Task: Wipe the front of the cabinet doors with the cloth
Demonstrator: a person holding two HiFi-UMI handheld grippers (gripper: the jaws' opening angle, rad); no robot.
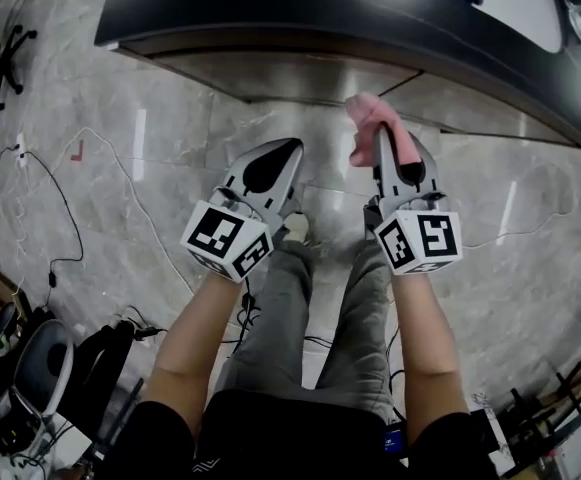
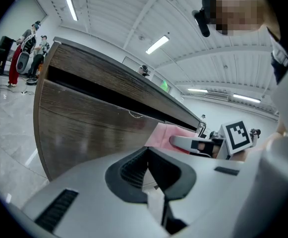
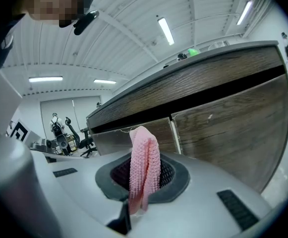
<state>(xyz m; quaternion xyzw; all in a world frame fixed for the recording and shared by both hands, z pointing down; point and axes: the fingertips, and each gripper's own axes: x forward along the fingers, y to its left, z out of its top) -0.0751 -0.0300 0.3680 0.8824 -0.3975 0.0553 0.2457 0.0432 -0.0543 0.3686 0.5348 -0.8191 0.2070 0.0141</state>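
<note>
Cloth (image 3: pixel 144 165), pink and knitted, pinched upright between the closed fingers of the right gripper (image 1: pixel 382 153) and held up before the wood-grain cabinet doors (image 3: pixel 233 128), left gripper (image 2: pixel 151 177) beside it, fingers together on nothing; only a narrow fold looks gripped, so hard rubbing could drag it loose.

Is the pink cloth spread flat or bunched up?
Bunched up: the pink cloth stands as a narrow fold pinched in the right gripper.
</note>
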